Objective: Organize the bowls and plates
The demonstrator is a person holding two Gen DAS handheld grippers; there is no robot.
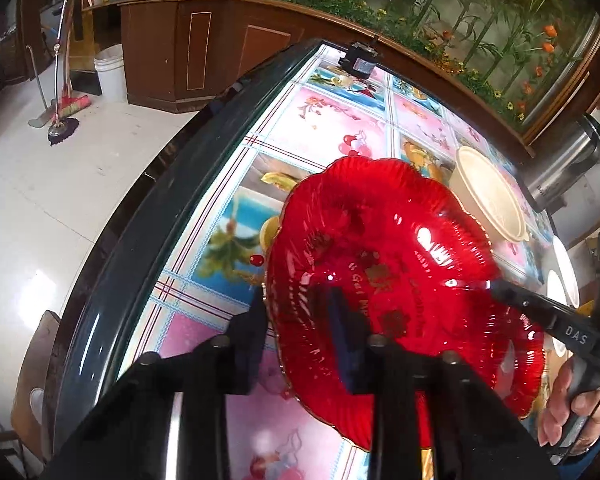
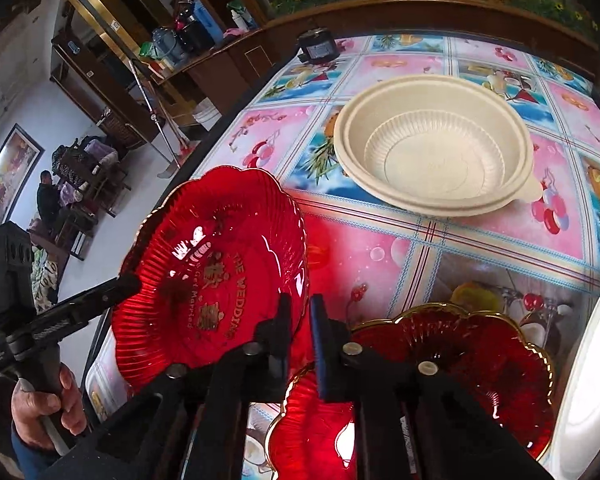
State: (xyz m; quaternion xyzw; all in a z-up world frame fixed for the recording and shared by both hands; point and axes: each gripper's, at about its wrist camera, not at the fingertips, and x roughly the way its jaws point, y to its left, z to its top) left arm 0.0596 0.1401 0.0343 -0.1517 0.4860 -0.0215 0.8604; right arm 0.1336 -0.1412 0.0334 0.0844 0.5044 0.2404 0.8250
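A red translucent scalloped plate [image 1: 380, 240] [image 2: 204, 248] with a gold rim and gold lettering is held between both grippers, tilted near the table's left edge. My left gripper [image 1: 298, 320] [image 2: 130, 280] is shut on its left rim. On the opposite rim, my right gripper [image 2: 302, 320] [image 1: 494, 286] is pinched shut. A cream plastic bowl [image 2: 432, 148] [image 1: 488, 196] stands upright beyond the plate. Two more red plates [image 2: 460, 360] [image 2: 312, 436] lie under the right gripper.
The table wears a glossy fruit-print cloth [image 2: 380, 248] and has a dark edge [image 1: 140, 240]. A white plate [image 2: 596, 360] [image 1: 564, 264] sits at the right. A small black device [image 1: 358, 62] stands at the far edge and a steel flask [image 1: 568, 164] at the far right.
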